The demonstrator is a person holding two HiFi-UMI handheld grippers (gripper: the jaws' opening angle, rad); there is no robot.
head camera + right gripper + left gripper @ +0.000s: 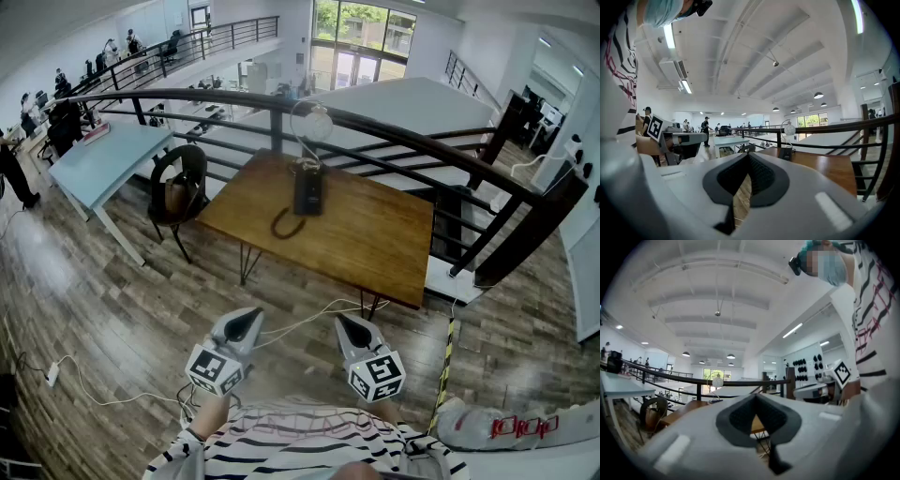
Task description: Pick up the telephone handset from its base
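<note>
In my judgement the task has not begun. The telephone (308, 190) stands on the far part of the wooden surface (375, 248), well apart from both tongs. Its handset seems to lie on the base, but it is too small to tell the two apart. The left tongs (247, 324) and the right tongs (352, 329) are clenched on nothing, close to the person's body. Approach, grasp and lift are all left. The telephone's long axis runs away from the person, toward the railing (394, 127). Its cord (284, 225) curls at the near end.

Open-plan office: desks (103, 159), railed mezzanine (375, 127).
</note>
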